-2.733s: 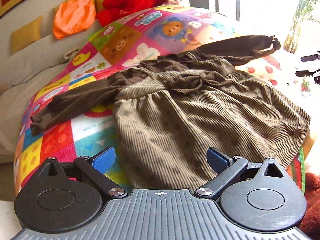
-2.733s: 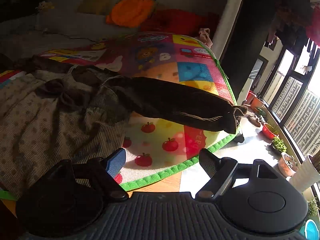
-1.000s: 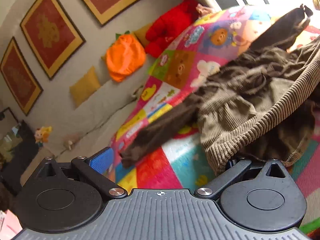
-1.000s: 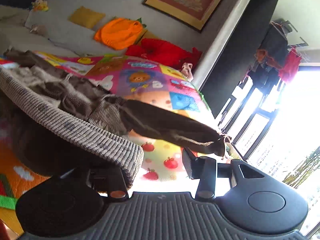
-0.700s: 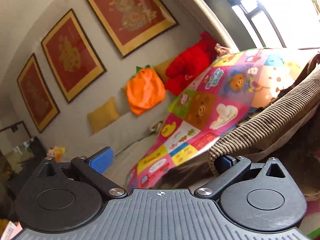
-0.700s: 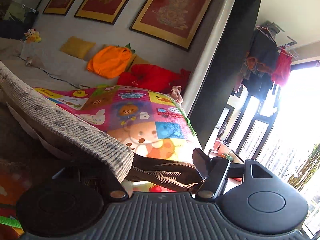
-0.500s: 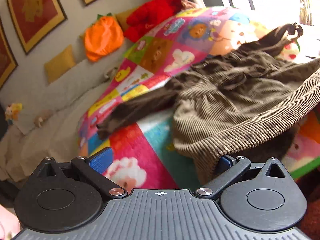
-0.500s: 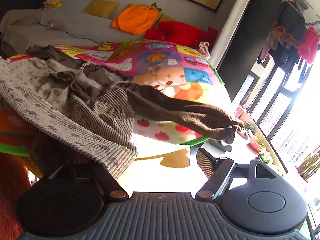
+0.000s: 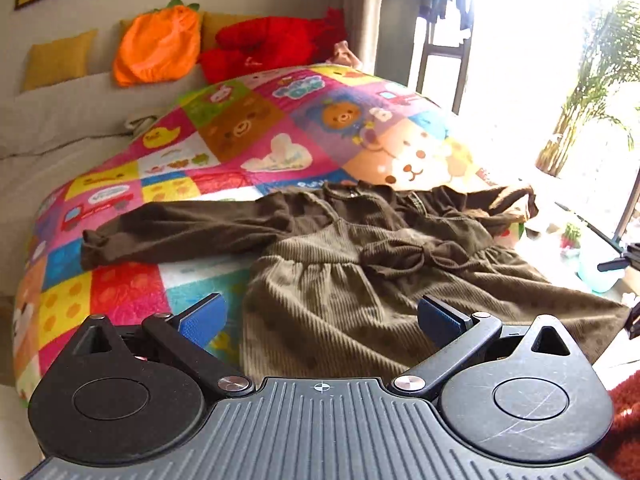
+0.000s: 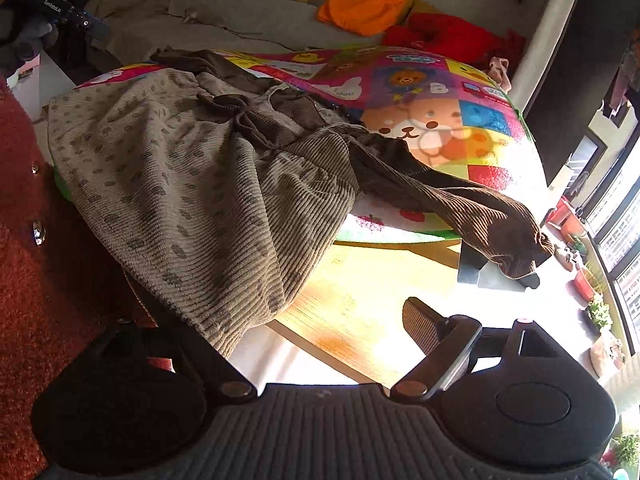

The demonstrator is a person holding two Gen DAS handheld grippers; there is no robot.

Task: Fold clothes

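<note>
A brown corduroy dress (image 9: 360, 276) with a dotted tan skirt and dark sleeves lies spread face up on a colourful play mat (image 9: 248, 132). In the left wrist view my left gripper (image 9: 320, 316) is open and empty just before the skirt's hem. One sleeve (image 9: 172, 232) stretches left on the mat. In the right wrist view the dress (image 10: 192, 176) hangs over the mat's near edge and its other sleeve (image 10: 480, 216) hangs off the side. My right gripper (image 10: 304, 320) is open, with the hem corner lying over its left finger.
The mat (image 10: 440, 92) sits on a wooden table (image 10: 360, 300). An orange pumpkin cushion (image 9: 156, 44) and a red plush (image 9: 272, 44) lie on the sofa behind. A red rug (image 10: 44, 248) is at the left. Potted plants (image 10: 592, 292) stand by the window.
Both grippers had lifted the skirt's hem by its corners and shaken it; now the dress lies flat on the mat, both grippers have opened and drawn back.
</note>
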